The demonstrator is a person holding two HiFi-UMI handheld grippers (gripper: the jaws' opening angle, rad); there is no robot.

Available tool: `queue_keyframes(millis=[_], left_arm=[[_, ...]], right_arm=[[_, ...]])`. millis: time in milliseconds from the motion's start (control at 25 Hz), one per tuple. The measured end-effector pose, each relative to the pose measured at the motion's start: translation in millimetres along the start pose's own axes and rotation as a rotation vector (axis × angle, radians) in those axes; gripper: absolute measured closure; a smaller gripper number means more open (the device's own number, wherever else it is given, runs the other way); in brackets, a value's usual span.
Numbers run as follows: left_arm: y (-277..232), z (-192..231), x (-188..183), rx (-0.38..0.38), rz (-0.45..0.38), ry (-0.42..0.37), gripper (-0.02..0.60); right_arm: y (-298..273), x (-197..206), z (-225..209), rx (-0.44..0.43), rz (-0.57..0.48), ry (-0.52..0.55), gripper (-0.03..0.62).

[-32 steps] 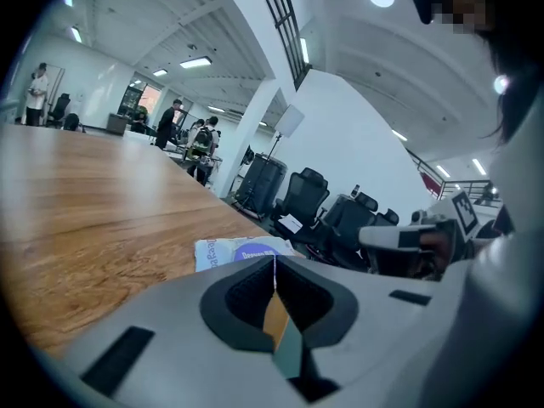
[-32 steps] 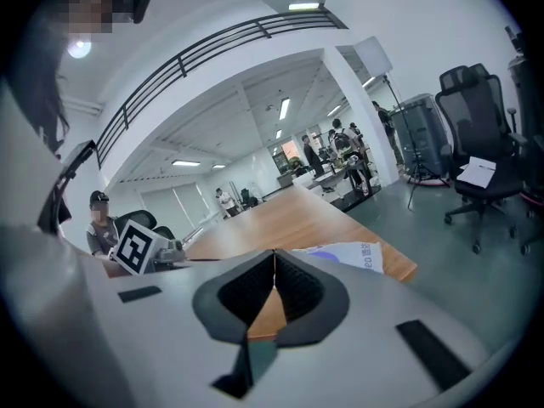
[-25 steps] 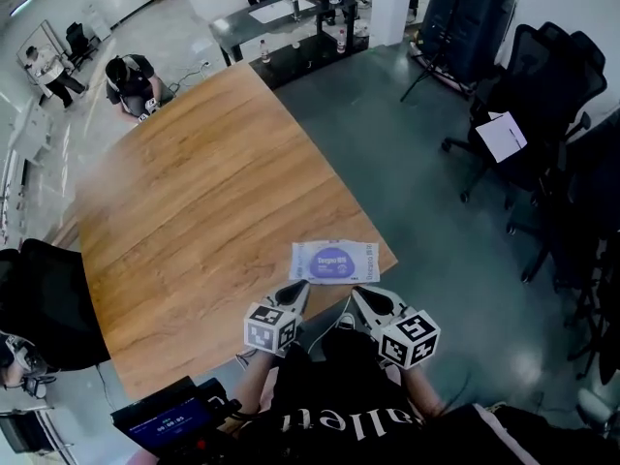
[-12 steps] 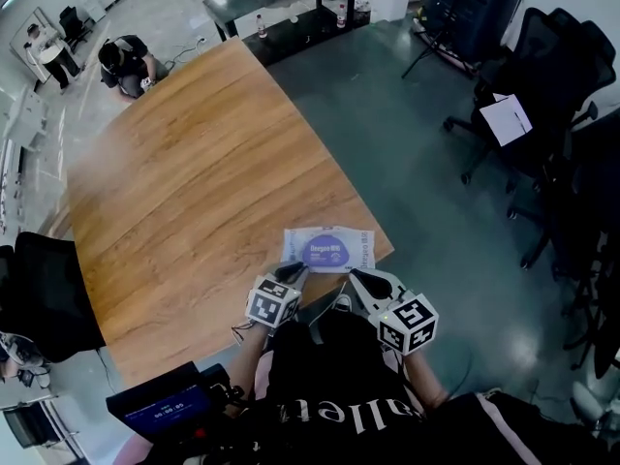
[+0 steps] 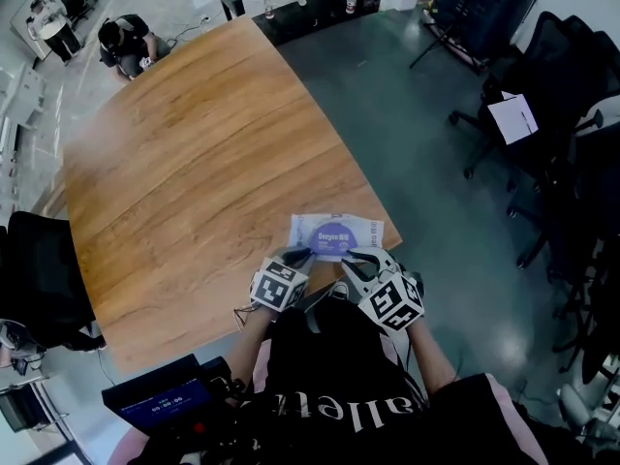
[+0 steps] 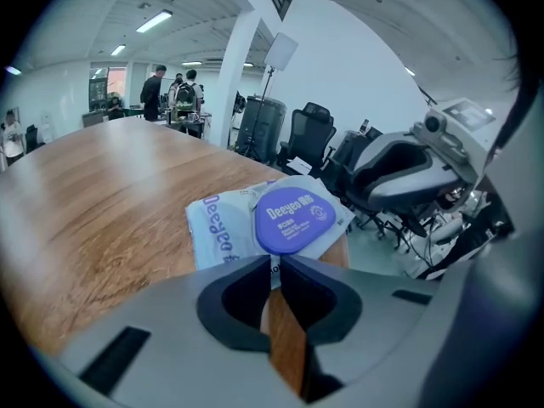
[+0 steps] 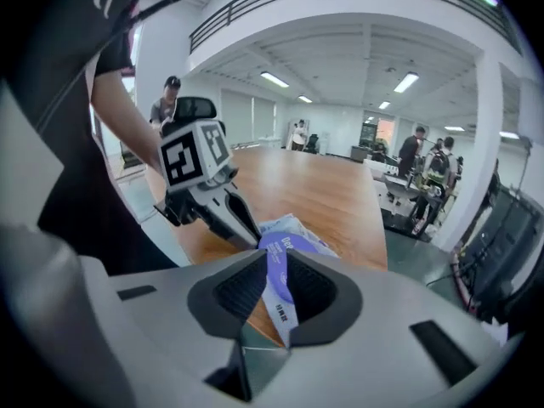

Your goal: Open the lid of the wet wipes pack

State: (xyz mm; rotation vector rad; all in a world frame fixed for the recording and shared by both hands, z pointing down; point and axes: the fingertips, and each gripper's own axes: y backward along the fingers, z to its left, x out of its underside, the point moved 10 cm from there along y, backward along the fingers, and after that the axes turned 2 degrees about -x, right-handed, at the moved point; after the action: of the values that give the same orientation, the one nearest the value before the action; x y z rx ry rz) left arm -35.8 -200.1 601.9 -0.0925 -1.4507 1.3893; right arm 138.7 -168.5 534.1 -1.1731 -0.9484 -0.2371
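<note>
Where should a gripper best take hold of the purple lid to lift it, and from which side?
Probably the near rim of the lid, from the near side, low along the table: the lid lies flat on the pack, so only its raised rim offers a hold. I cannot see a tab.

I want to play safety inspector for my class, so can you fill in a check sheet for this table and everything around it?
Surface: light brown wooden table, bare wood.
Job's things: pale, flat, soft wet wipes pack at the table's near corner; its round purple lid looks shut.
Clutter: nothing seen.
Grippers: left gripper jaws closed on the pack's near edge; right gripper jaws closed on another edge of the pack.
Cables: what looks like a thin dark cable beside the left gripper.
Surroundings: black office chairs on a grey floor; a crouching person by the far corner.
</note>
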Motion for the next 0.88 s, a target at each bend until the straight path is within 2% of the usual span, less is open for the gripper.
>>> queue_keyframes(millis=[80,240,320,440,680,800,880], left_arm=[[2,0,0,0.001,0.002,0.001,0.545],[4,1,-3,-0.005,0.001,-0.002,0.545],[2,3,-1,-0.008,-0.003,-0.005,0.545],[4,2,-2,0.010,0.008,0.008,0.545],[2,3,0,-0.006,-0.006,-0.007,0.545],[2,2,1,-0.017,-0.002,-0.012,0.546],[2,1,1,-0.026,-0.010,-0.016,0.546]], right_arm=[[-17,-6,0,-0.024,0.057,0.104,0.520],[-46,-12,2,-0.088,0.129,0.254,0.520],[-56,-13,8,-0.126,0.173,0.365,0.520],[-67,-10,16,-0.133,0.227,0.513,0.514],[-70,-4,17,-0.079,0.180,0.537,0.514],[-68,-3,13,-0.102,0.163,0.475,0.514],[-67,-4,11,-0.122,0.161,0.483,0.516]])
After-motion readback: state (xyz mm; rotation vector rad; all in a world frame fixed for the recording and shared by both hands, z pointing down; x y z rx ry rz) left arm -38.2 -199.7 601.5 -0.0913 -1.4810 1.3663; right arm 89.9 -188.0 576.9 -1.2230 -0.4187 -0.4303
